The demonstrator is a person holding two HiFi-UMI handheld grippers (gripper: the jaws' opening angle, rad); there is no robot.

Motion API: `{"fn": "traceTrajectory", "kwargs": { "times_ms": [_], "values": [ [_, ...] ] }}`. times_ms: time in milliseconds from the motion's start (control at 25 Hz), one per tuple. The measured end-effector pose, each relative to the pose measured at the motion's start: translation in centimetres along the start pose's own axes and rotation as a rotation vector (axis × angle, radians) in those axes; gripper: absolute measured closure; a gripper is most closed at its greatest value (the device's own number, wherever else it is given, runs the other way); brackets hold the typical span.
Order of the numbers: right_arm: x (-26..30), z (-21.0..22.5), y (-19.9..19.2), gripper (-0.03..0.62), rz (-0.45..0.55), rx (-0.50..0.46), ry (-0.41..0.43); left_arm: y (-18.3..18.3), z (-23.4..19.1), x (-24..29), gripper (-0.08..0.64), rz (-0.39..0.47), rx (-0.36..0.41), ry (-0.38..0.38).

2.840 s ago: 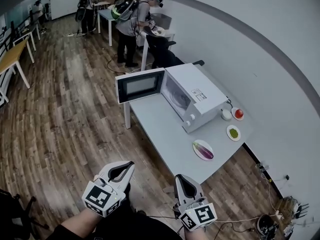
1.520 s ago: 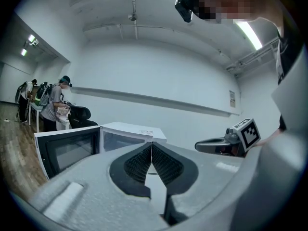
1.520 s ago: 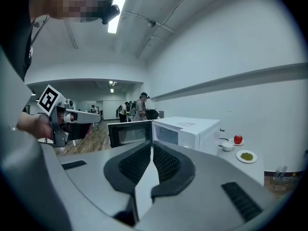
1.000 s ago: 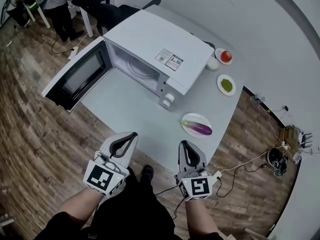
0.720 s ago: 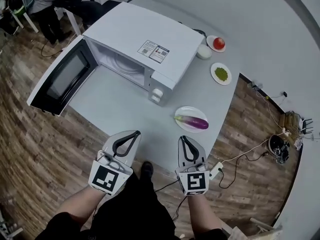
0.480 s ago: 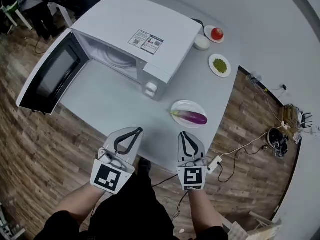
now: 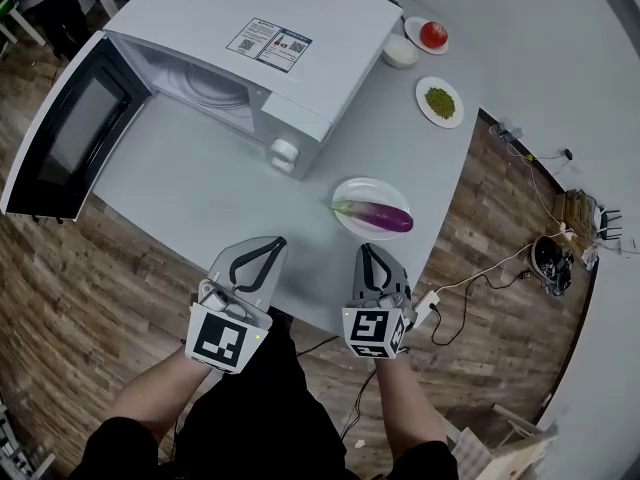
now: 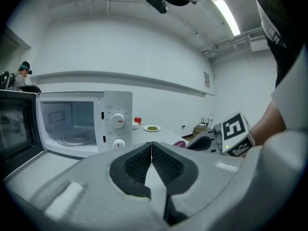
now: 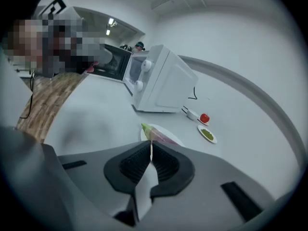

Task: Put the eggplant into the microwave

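Note:
A purple eggplant [image 7: 378, 215] with a green stem lies on a white plate [image 7: 365, 189] on the grey table [image 7: 200, 198], to the right of the white microwave [image 7: 280, 8]. The microwave's door [image 7: 60, 133] hangs wide open to the left, and its cavity [image 8: 67, 124] with the glass turntable shows in the left gripper view. My left gripper [image 7: 272, 245] is shut and empty over the table's near edge. My right gripper [image 7: 366, 251] is also shut and empty, just short of the plate. The eggplant [image 9: 156, 134] peeks over the right gripper's closed tips [image 9: 151, 142].
Behind the eggplant plate stand a dish of green stuff [image 7: 439, 101], a tomato on a small plate [image 7: 432, 34] and a small white bowl [image 7: 400, 51]. A power strip [image 7: 428, 308] and cables lie on the wooden floor at the right.
The view has closed in on the table. Both grippers have come forward to its near edge, the right one nearing the eggplant plate. Both stay shut.

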State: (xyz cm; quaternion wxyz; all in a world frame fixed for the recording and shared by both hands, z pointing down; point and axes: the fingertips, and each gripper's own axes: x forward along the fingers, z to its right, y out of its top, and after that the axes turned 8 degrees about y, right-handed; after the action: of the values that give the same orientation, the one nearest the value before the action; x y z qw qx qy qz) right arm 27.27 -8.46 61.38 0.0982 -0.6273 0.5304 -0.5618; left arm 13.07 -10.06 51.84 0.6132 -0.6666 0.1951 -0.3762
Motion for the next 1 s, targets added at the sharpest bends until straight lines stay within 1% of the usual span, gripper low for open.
{"fn": "traceTrajectory", "kwargs": {
  "times_ms": [80, 200, 440, 560, 680, 800, 1000],
  "values": [
    [0.6, 0.1, -0.8, 0.575, -0.042, -0.052, -0.016, -0.4, 0.2, 0.5, 0.551, -0.003, 0.012, 0.005],
    [1.5, 0.2, -1.7, 0.575, -0.085, -0.107, -0.023, -0.7, 0.5, 0.9, 0.551, -0.002, 0.007, 0.008],
    [2.8, 0.7, -3.4, 0.574, -0.149, -0.165, 0.009, -0.8, 0.6, 1.2, 0.549, 0.003, -0.004, 0.012],
    [3.1, 0.7, -3.6, 0.567, -0.163, -0.205, 0.024, -1.1, 0.4, 1.4, 0.551, -0.003, -0.018, 0.018],
    [3.4, 0.4, -3.5, 0.546, -0.170, -0.247, 0.040, -1.3, 0.3, 1.5, 0.551, -0.008, -0.020, 0.020],
    [3.7, 0.1, -3.9, 0.505, -0.195, -0.304, 0.048, -1.5, 0.4, 1.5, 0.551, -0.013, -0.018, 0.021],
    [4.1, 0.4, -4.0, 0.488, -0.239, -0.418, 0.027, -1.5, 0.3, 1.3, 0.551, -0.013, -0.026, 0.029]
  ]
}}
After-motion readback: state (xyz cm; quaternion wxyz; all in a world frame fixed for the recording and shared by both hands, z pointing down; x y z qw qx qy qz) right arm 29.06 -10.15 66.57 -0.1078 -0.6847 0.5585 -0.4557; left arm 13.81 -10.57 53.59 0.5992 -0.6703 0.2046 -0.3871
